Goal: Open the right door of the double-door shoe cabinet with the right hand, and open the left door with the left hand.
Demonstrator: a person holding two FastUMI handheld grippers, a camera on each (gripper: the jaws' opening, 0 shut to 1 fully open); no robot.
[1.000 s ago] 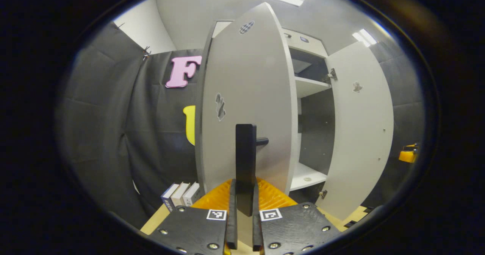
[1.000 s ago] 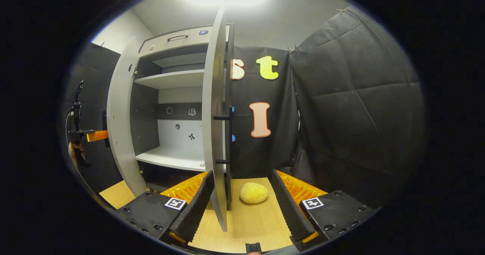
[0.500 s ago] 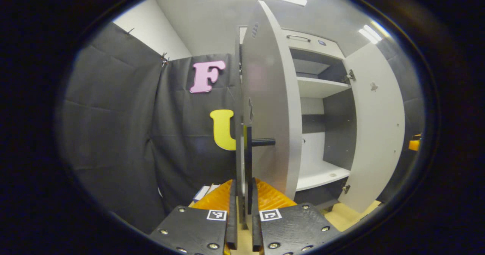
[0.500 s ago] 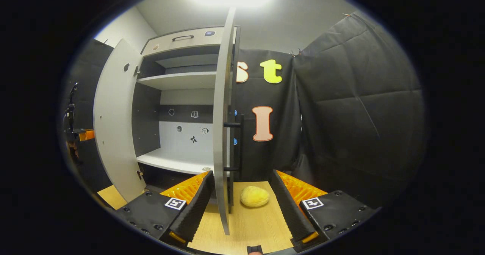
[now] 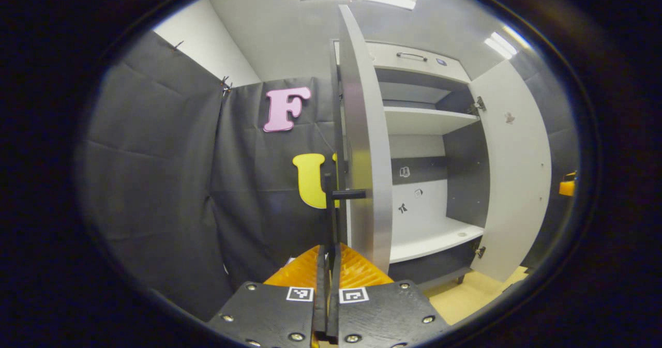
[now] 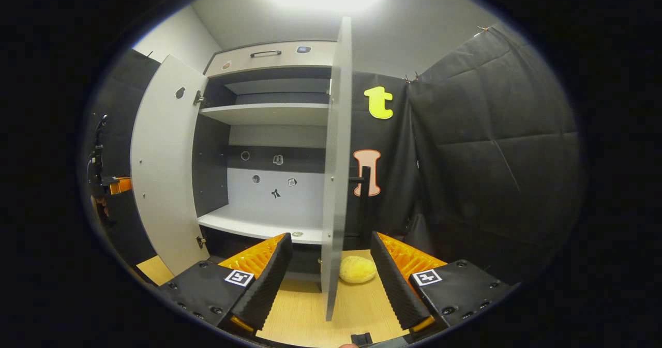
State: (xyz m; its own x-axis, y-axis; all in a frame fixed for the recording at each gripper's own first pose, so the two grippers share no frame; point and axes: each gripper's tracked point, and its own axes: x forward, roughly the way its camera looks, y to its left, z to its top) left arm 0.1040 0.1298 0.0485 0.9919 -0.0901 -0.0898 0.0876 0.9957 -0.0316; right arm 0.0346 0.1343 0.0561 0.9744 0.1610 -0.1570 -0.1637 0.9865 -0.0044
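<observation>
Shoe cabinet (image 6: 269,56): tall, pale grey, dark inner side panels, stands at far side of booth on light wood floor. Both doors swung wide open.

Left door (image 5: 362,131): seen edge-on in left gripper view, black bar handle (image 5: 331,203) on outer face, upright.

Right door (image 6: 336,146): edge-on in right gripper view, black bar handle (image 6: 365,193) on outer face; lower edge just above floor.

Interior: white upper shelf (image 6: 264,114), white lower shelf (image 6: 258,226), small stickers on back panel.

Cabinet doors (image 6: 164,162) matt smooth grey board; floor (image 6: 305,317) pale wood-grain; wall (image 6: 491,146) black cloth
</observation>
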